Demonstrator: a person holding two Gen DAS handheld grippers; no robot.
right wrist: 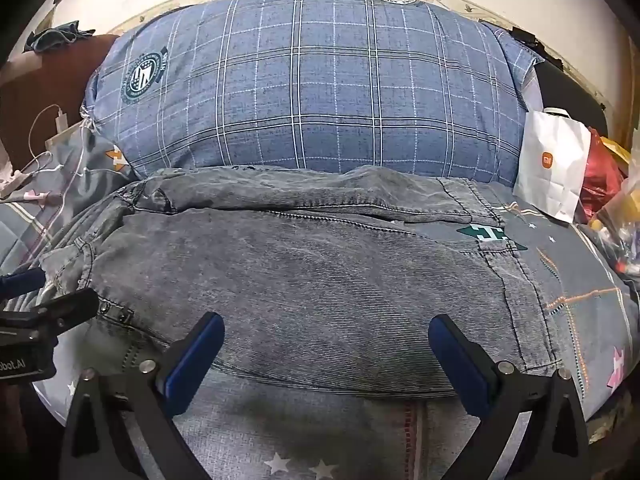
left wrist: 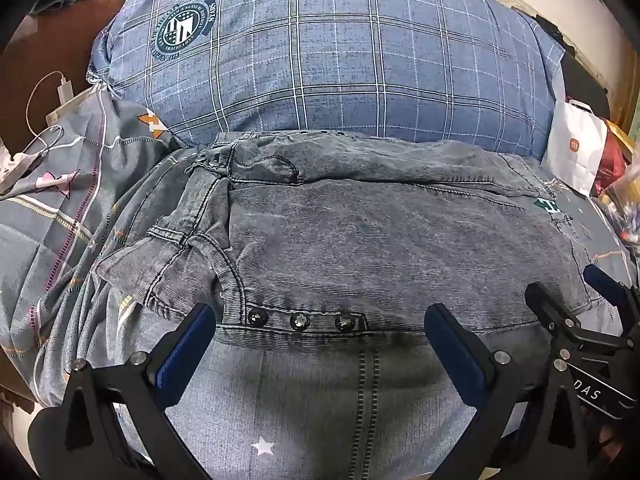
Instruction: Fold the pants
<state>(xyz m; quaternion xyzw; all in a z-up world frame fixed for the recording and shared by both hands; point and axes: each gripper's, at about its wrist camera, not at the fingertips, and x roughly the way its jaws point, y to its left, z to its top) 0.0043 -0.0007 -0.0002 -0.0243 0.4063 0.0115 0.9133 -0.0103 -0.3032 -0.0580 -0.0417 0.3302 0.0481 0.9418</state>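
Observation:
Grey washed denim pants lie folded across the bed, waistband and belt loops at the left, hem at the right. Three metal studs line the near edge. My left gripper hovers open over that studded near edge, nothing between its blue pads. My right gripper stands open just above the pants' near fold, further right, also with nothing in it. The right gripper's fingers show at the right of the left wrist view; the left gripper's fingers show at the left of the right wrist view.
A big blue plaid pillow lies right behind the pants. The grey patterned bedsheet runs under everything. A white paper bag and red and yellow clutter stand at the right. A charger with white cable lies at the left, beside a brown headboard.

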